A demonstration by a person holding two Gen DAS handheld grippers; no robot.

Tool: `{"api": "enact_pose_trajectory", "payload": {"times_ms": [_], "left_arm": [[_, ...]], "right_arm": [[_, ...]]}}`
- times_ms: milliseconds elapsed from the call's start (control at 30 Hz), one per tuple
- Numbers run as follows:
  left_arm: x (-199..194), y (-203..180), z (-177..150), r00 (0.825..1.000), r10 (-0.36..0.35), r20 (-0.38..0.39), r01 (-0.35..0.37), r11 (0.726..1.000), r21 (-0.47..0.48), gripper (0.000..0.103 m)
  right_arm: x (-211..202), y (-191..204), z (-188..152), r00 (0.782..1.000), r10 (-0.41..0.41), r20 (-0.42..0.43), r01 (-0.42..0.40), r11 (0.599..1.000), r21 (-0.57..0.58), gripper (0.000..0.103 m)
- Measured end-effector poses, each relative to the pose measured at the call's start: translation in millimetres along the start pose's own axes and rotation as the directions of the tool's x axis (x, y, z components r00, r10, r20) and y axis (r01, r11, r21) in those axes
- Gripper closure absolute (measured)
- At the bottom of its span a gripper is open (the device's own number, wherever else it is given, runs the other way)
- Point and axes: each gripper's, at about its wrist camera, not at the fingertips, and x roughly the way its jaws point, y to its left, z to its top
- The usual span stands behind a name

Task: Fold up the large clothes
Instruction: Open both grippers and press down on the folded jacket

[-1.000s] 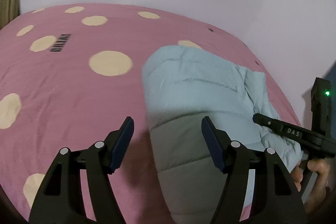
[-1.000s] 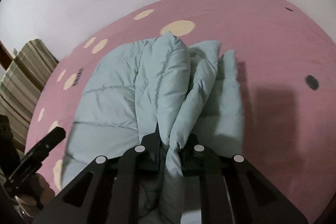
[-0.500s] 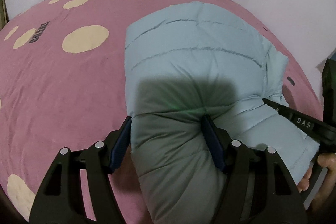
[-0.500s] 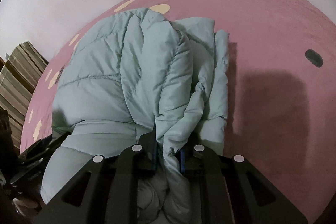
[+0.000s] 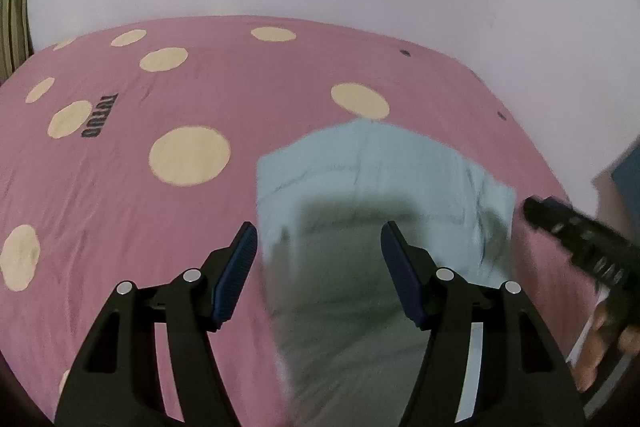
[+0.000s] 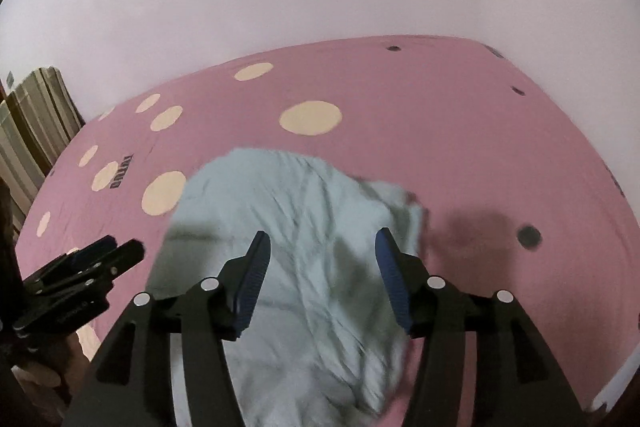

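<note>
A pale blue puffer jacket (image 5: 376, 187) lies folded into a compact bundle on the pink bed; it also shows in the right wrist view (image 6: 304, 211). My left gripper (image 5: 318, 247) is open and empty, raised over the jacket's near left part. My right gripper (image 6: 322, 255) is open and empty, raised over the jacket's near right part. Each gripper shows in the other's view: the right one (image 5: 580, 239) at the right edge, the left one (image 6: 80, 275) at the left edge. The near end of the jacket is hidden behind the fingers.
The pink bedsheet with cream dots (image 5: 188, 159) covers the bed (image 6: 480, 147). A plain pale wall stands behind it. A striped curtain (image 6: 36, 123) hangs at the left. The bed's right edge runs close to the jacket in the left wrist view.
My right gripper has opened and let go of the jacket's bunched edge. Both grippers have pulled back and up, and the jacket now lies flatter on the bed.
</note>
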Motion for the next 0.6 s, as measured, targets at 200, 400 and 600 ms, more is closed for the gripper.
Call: {"api": "enact_pose_trajectory", "payload": {"times_ms": [200, 400, 600], "left_arm": [[52.2, -2.0, -1.1, 0.993, 0.054, -0.104, -0.056, 0.998, -0.015, 0.039], [86.4, 0.0, -14.6, 0.986, 0.084, -0.142, -0.086, 0.996, -0.012, 0.031], [99.1, -7.5, -22.1, 0.985, 0.124, -0.117, -0.123, 0.992, 0.016, 0.03]], "right_arm": [[66.0, 0.3, 0.3, 0.994, -0.085, -0.063, 0.085, 0.996, -0.006, 0.048], [104.5, -19.7, -23.4, 0.989, -0.093, -0.113, 0.096, 0.995, 0.022, 0.047], [122.3, -26.4, -34.8, 0.993, -0.092, -0.073, 0.095, 0.995, 0.04, 0.047]]}}
